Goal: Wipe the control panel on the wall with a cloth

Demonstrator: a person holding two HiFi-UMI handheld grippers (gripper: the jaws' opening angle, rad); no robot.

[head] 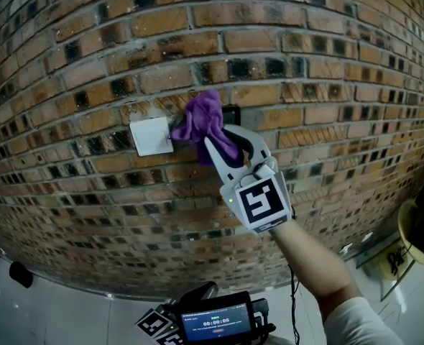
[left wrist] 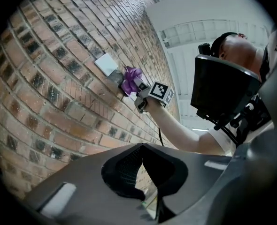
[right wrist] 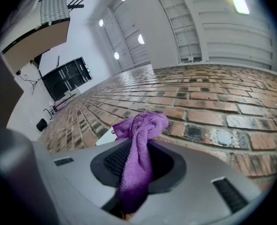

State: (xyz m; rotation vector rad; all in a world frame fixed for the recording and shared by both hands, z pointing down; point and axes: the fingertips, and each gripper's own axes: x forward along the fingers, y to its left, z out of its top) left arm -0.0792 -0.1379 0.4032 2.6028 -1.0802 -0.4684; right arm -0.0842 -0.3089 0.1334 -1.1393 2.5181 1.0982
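Fingers (head: 220,160) of the right gripper (head: 219,136) pinch the cloth (head: 201,117) against the wall, dark panel (head: 231,112) touching its right edge, white plate (head: 151,136) just left; left gripper (left wrist: 143,198), pressed together and empty, hangs well below.

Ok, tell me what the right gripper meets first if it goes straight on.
The right gripper, shut on the purple cloth, would likely push it onto the dark panel on the brick wall; depth unclear.

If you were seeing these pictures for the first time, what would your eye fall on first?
The purple cloth, clamped in the right gripper, sits against the brick wall, beside a white wall plate. The left gripper hangs low, shut and empty.
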